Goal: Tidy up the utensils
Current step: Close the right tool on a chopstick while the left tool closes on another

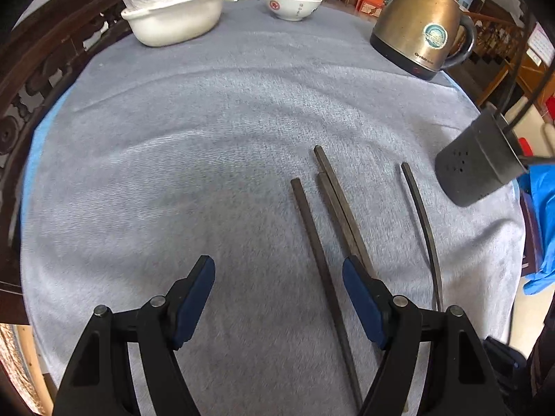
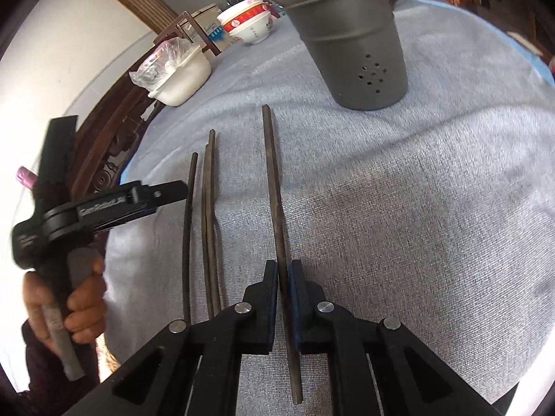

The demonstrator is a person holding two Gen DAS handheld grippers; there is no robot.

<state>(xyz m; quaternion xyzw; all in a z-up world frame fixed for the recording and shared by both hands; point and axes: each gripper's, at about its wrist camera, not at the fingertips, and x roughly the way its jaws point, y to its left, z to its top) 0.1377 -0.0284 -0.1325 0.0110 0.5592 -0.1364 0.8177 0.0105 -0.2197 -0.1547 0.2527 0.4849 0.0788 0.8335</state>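
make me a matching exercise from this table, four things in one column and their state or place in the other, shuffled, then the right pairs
Things:
1. left gripper
2. right gripper
3. grey utensil holder
4. kettle

States or places:
A. shut on a single chopstick
B. far right of the grey cloth, beyond the chopsticks
C. open, holding nothing
D. perforated side, something dark standing inside

Pairs: 1-C, 2-A, 3-D, 4-B
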